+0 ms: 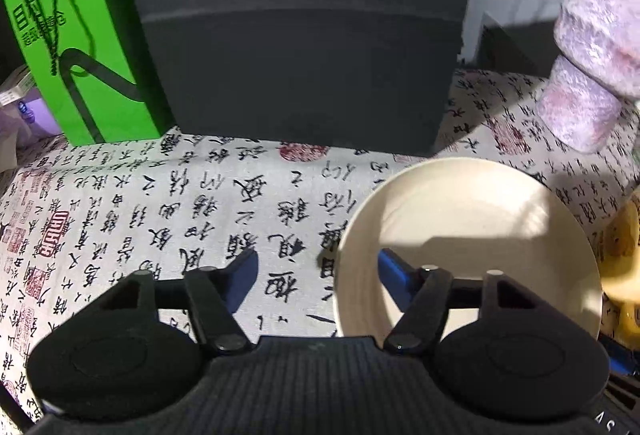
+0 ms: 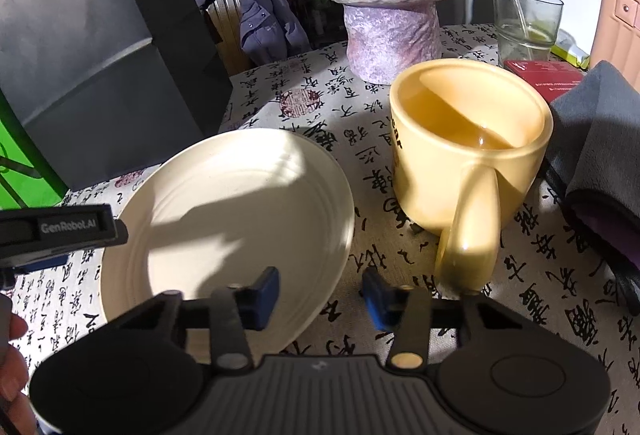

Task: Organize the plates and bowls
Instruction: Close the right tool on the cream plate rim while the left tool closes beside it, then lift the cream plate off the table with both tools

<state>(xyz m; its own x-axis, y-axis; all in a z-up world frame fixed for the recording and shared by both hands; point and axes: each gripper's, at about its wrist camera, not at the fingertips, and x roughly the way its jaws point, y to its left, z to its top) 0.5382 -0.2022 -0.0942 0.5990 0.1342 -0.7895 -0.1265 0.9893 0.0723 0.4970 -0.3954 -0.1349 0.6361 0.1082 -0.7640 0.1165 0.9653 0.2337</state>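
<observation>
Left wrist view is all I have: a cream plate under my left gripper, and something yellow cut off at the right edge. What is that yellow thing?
Observer: A yellow mug, upright beside the plate and apart from it.
Operator: Is it empty?
Observer: No, amber liquid shows inside it.
Operator: Where is the other gripper?
Observer: The right gripper straddles the plate's near rim. One finger is over the plate, the other over the tablecloth by the mug's handle. Its jaws are open and are not pinching the rim.
</observation>
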